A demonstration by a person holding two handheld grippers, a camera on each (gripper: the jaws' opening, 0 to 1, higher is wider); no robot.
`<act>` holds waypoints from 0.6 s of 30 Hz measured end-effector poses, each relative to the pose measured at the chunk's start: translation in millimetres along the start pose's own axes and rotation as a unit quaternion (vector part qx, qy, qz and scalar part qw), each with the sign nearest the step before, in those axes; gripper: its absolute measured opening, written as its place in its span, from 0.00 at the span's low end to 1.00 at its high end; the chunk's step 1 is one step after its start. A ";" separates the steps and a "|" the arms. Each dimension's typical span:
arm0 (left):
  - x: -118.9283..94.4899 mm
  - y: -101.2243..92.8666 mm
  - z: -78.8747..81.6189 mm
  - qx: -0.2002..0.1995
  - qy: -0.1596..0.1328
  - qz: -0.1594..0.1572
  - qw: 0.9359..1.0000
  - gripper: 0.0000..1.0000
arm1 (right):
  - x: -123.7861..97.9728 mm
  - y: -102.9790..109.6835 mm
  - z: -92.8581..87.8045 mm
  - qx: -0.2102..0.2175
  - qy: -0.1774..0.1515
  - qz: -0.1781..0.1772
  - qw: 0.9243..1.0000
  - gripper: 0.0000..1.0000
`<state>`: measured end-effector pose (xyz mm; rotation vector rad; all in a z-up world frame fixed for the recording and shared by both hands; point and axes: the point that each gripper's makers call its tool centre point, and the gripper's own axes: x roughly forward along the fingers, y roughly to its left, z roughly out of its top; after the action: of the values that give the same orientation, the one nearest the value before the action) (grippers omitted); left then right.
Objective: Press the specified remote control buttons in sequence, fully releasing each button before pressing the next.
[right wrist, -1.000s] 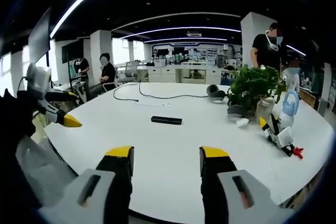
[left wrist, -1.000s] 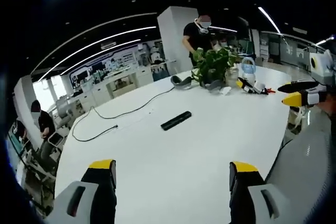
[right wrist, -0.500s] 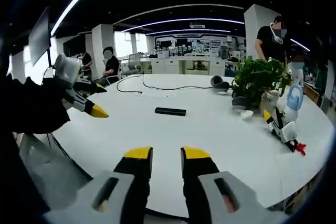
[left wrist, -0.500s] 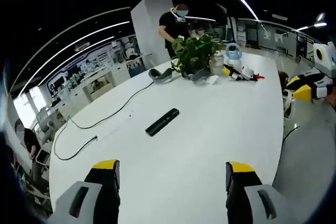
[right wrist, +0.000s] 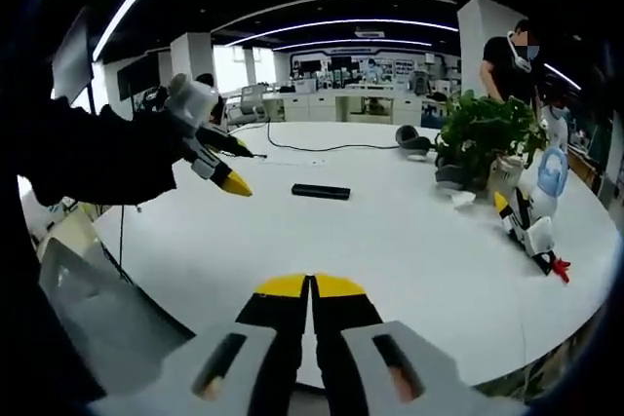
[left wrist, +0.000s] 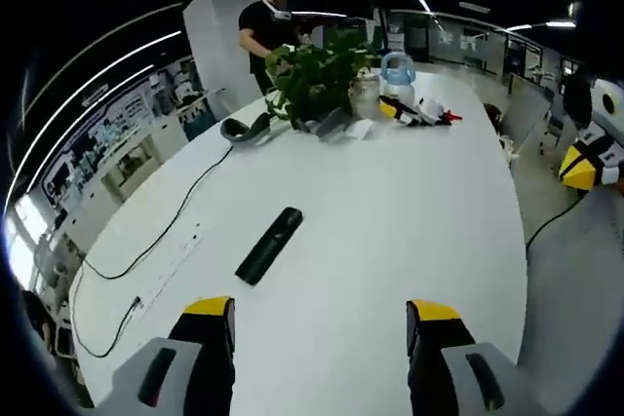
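While approaching: line up on the remote

Remote (left wrist: 268, 245) lies flat mid-surface (left wrist: 409, 211), untouched. Left claw (left wrist: 322, 323) spread wide, empty; right claw (right wrist: 311, 285) clenched, empty. Use the clenched tips as the presser: come down vertical, press one button, lift fully.

Right hand-held gripper (right wrist: 311, 286) jaws closed; remote (right wrist: 321, 191) on table (right wrist: 409, 241).

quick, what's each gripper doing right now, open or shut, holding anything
Left gripper: open, holding nothing, above the white table.
Right gripper: shut, jaws together, nothing between them.
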<state>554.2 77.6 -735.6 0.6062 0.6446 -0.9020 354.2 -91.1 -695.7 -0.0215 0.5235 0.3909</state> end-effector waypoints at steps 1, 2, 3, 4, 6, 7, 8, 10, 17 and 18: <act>6.4 4.7 -0.5 0.017 0.013 -0.004 1.000 0.73 | 0.8 0.1 -1.6 -0.001 0.005 0.000 1.000 0.00; 10.6 7.5 0.1 0.019 0.018 -0.006 1.000 0.72 | 1.0 0.3 -2.5 -0.002 0.008 0.000 1.000 0.00; 16.8 13.1 4.1 0.026 0.013 -0.004 1.000 0.71 | 1.2 0.7 -3.0 -0.002 0.010 0.000 1.000 0.00; 20.6 16.4 5.0 0.031 0.016 -0.006 0.999 0.71 | 1.4 0.9 -3.4 -0.002 0.011 0.001 1.000 0.00; 30.1 24.0 7.7 0.037 0.023 -0.010 0.999 0.69 | 1.9 1.0 -5.0 -0.001 0.016 0.001 1.000 0.00; 33.8 26.6 8.6 0.038 0.025 -0.012 0.999 0.69 | 2.2 1.1 -5.7 -0.001 0.018 0.001 1.000 0.00; 37.5 29.0 8.9 0.041 0.029 -0.015 0.999 0.67 | 2.8 1.3 -6.8 -0.002 0.021 0.001 1.000 0.00; 46.7 37.7 8.9 0.057 0.039 -0.014 0.998 0.64 | 4.0 2.1 -9.2 -0.004 0.029 0.002 1.000 0.00; 76.3 61.4 0.6 0.045 0.073 -0.036 0.996 0.54 | 5.2 1.9 -13.1 -0.006 0.041 0.000 0.999 0.00; 79.4 62.2 -1.6 0.040 0.081 -0.042 0.995 0.52 | 5.2 1.6 -13.4 -0.006 0.042 -0.002 0.999 0.00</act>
<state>643.5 68.4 -781.6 0.7330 0.7872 -0.9679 351.2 -89.4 -709.7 -0.0499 0.6048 0.3910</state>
